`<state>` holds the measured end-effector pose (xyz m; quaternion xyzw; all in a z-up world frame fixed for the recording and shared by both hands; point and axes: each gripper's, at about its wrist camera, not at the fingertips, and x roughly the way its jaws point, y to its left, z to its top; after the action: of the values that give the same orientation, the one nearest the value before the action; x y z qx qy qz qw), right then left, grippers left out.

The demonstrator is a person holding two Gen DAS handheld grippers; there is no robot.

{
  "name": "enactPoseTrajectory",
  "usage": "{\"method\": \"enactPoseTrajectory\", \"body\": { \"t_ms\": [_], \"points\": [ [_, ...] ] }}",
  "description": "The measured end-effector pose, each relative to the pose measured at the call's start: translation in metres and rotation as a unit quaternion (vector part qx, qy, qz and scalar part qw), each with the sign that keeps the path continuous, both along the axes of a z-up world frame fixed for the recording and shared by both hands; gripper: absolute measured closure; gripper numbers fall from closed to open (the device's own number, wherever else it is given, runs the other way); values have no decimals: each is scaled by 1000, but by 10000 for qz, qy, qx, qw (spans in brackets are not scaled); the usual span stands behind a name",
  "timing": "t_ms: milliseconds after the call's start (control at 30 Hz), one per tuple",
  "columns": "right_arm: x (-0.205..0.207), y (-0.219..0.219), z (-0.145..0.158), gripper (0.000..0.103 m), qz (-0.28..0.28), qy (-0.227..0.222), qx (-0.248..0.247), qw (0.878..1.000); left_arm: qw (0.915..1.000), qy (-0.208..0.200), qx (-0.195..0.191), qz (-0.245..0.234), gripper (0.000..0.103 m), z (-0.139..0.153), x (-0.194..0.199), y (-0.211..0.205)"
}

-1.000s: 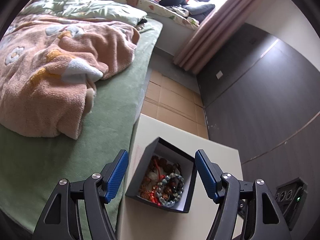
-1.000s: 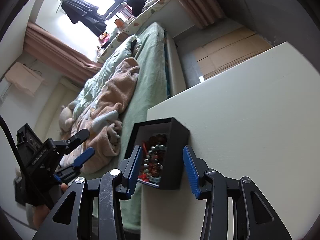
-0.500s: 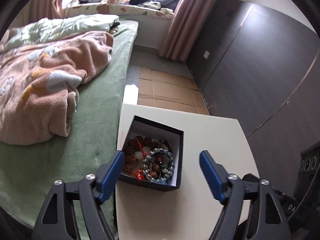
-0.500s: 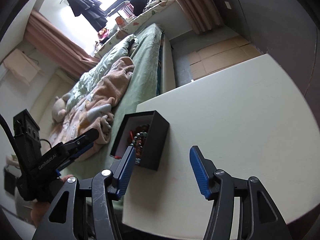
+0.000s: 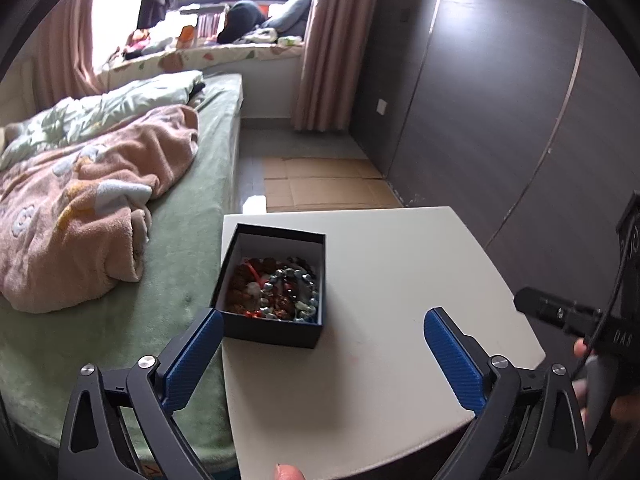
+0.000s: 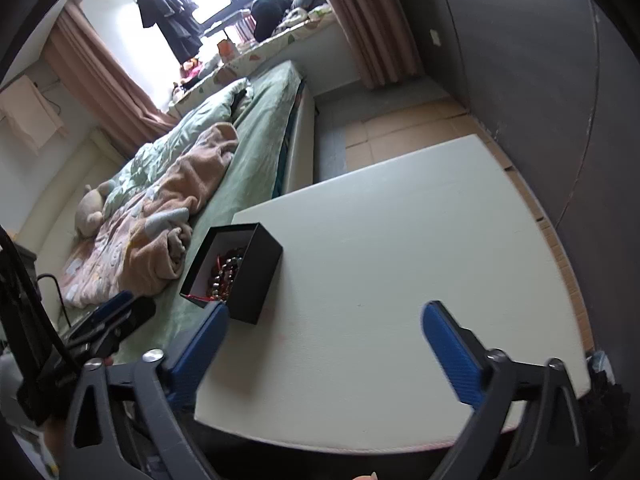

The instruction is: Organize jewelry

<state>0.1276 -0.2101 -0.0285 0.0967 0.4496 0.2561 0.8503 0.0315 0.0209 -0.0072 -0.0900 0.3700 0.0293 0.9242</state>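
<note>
Blankets (image 5: 84,216) cover a green bed (image 5: 192,208) beside a white table (image 5: 380,288), where a black box (image 5: 276,280) of beaded jewelry (image 5: 276,292) sits at the left edge, as the left gripper (image 5: 324,344) and right gripper (image 6: 324,332) hover empty, fingers spread wide.

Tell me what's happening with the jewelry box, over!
Left gripper jaws open, empty. Right gripper jaws open, empty. Black box of beads at table edge, bedside. Nothing in the way.
</note>
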Motion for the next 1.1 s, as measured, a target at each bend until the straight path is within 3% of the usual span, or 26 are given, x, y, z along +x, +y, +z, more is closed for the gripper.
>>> {"method": "enactPoseTrajectory", "body": {
  "t_ms": [133, 533, 1100],
  "points": [
    [-10, -11, 8, 0, -14, -194, -124, 9997, 9996, -137, 237, -14, 1, 4, -13, -10],
    [-35, -25, 13, 0, 196, -562, -479, 9971, 9993, -285, 229, 71, 1, 10, -23, -11],
    [-39, -29, 16, 0, 181, -534, -373, 9977, 9994, -277, 209, 93, 1, 9, -25, -13]
  ]
}}
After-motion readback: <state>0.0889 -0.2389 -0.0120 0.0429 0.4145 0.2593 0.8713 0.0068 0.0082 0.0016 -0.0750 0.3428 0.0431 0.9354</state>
